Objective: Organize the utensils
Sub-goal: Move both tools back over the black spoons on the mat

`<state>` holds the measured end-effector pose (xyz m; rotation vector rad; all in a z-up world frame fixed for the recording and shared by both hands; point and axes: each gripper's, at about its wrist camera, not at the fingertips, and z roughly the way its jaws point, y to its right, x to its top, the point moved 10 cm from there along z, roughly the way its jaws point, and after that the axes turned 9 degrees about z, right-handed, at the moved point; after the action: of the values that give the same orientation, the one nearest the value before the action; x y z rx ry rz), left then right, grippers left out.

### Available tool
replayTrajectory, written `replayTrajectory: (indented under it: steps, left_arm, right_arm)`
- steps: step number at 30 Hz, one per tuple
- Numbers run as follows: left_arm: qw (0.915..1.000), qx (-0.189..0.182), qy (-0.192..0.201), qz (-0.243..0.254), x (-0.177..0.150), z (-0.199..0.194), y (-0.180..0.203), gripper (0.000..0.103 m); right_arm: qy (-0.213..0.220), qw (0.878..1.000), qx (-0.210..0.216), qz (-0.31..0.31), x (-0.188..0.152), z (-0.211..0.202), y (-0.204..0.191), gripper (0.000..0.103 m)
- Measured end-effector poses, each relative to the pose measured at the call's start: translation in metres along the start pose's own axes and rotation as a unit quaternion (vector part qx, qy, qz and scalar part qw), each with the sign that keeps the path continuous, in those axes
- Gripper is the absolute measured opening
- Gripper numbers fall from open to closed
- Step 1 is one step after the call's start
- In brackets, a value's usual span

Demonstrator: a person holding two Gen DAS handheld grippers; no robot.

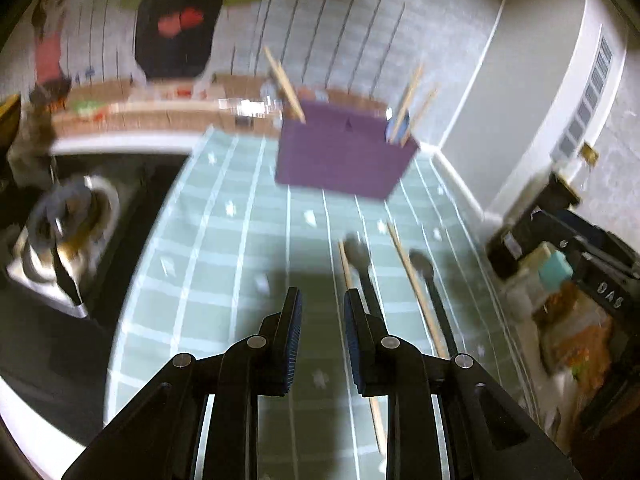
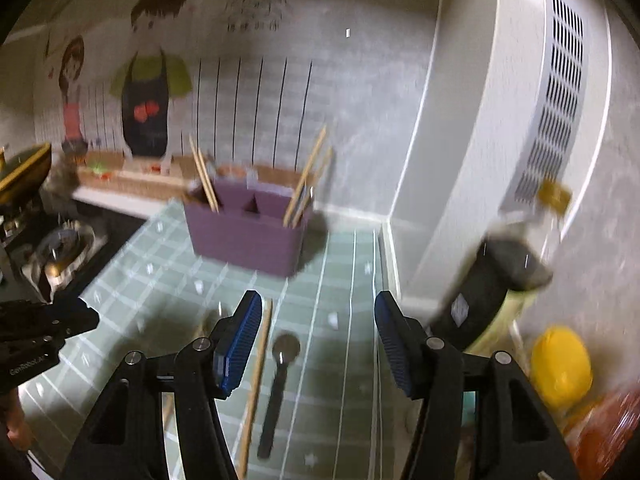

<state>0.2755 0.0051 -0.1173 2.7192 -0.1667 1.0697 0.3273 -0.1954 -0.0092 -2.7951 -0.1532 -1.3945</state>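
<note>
Spoon (image 2: 276, 388) blurred; left claw (image 1: 322, 312) hides second.

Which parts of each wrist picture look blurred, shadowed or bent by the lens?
Left wrist view: purple holder and wall mural smeared by motion; a dark shadow lies on the tablecloth ahead of the jaws. Right wrist view: yellow object blurred, white appliance bowed by fisheye, dark corners.
</note>
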Motion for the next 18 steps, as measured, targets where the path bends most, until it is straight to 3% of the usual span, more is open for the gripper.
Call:
replayTrajectory:
  steps: [5,9,12,18]
  left_arm:
    - [0.9996,-0.008,-0.025,-0.002,-0.033,0.008,0.011,0.023]
    - [0.9996,-0.015,-0.026,-0.002,-0.042,0.009,0.021,0.023]
    - [0.9993,-0.027,-0.023,0.008,-0.045,0.008,0.032,0.023]
    - [0.9988,-0.032,-0.037,0.009,-0.048,0.014,0.036,0.023]
  right_arm:
    - [-0.055,0.998,0.022,-0.006,-0.057,0.009,-0.001,0.054]
    - [-0.093,0.995,0.043,-0.004,-0.092,0.017,-0.004,0.045]
    - [-0.120,0.991,0.051,0.009,-0.113,0.025,-0.002,0.044]
    - [-0.131,0.990,0.036,0.025,-0.117,0.049,0.004,0.044]
